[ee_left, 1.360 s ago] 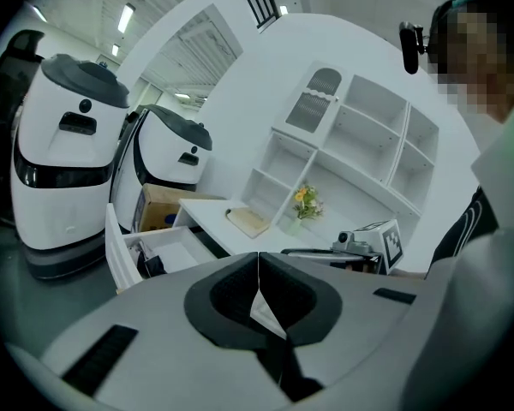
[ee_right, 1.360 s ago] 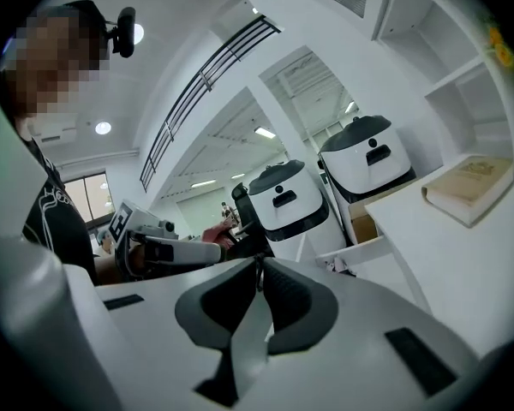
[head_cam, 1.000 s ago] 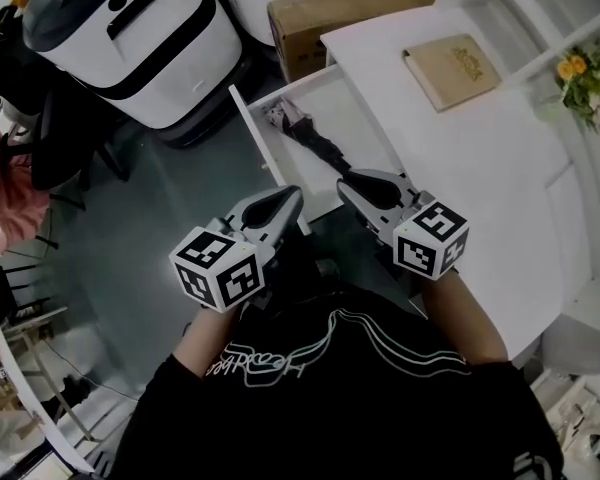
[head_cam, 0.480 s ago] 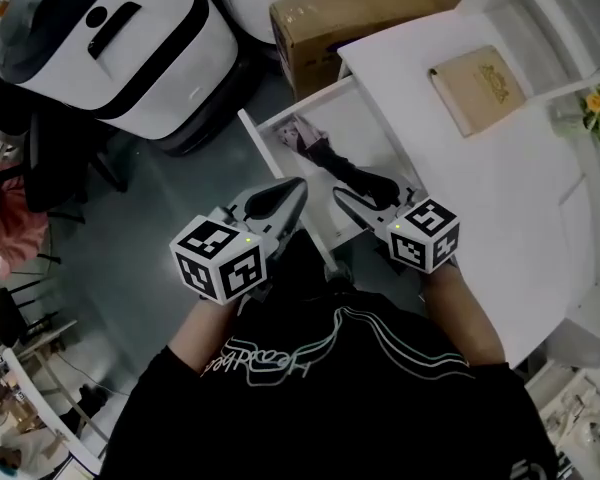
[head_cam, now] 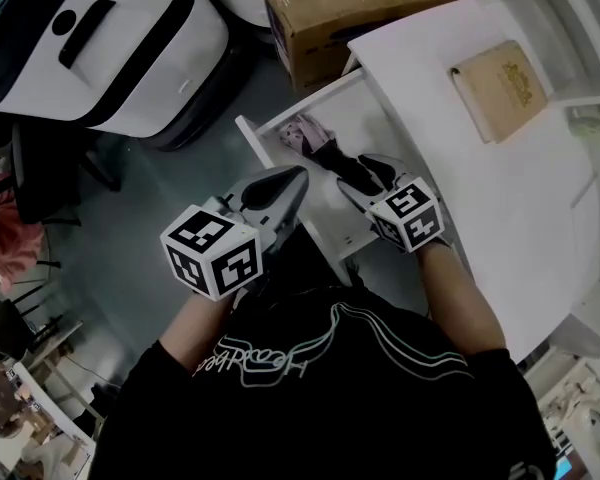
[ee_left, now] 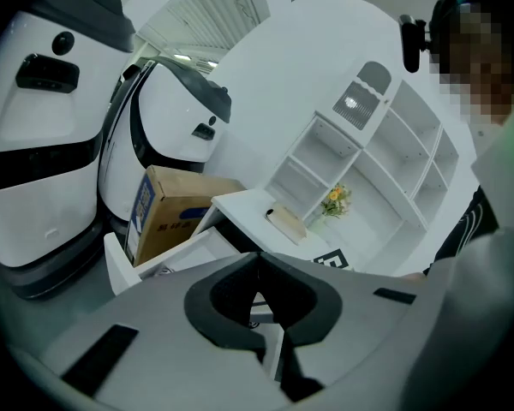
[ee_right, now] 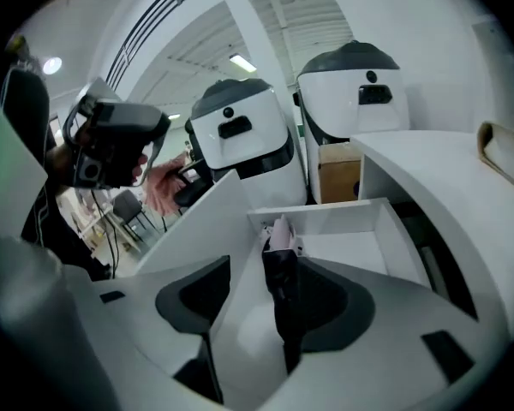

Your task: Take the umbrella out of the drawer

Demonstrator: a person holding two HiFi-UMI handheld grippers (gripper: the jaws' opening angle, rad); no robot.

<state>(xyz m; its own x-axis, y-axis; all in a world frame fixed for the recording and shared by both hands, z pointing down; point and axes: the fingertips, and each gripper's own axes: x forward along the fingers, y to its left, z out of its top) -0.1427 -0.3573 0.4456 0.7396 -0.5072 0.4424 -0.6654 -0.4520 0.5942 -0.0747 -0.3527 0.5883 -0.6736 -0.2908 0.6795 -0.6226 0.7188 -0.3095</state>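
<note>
Head view first, closest stuff: the left gripper (head_cam: 296, 178) hangs out in front of the person's chest, off to the left of the drawer (head_cam: 252, 136). It's clenched with nothing in it, and its own view shows the two jaws meeting with no object between them. So that one's basically a bystander right now.

The right gripper (head_cam: 368, 171) is where it's happening. It's angled down into the open drawer, and its jaws are opening as it goes. In the right gripper view the umbrella (ee_right: 280, 285) sits between the jaws, hugging the right-hand one, but the pads aren't squeezing it as far as I can see. So no grip yet.

The umbrella is lying flat in the drawer, a dark folded one with a pinkish end pointing toward the drawer's far wall.

Further out: the white bench (head_cam: 500, 188) with a tan book (head_cam: 500, 76) on it, a cardboard box (head_cam: 365, 8) and big white machines (head_cam: 100, 38) on the floor.

Progress-wise I'd say early. Drawer's open, approach is basically there; closing on it, lifting it and getting it out are all left.
</note>
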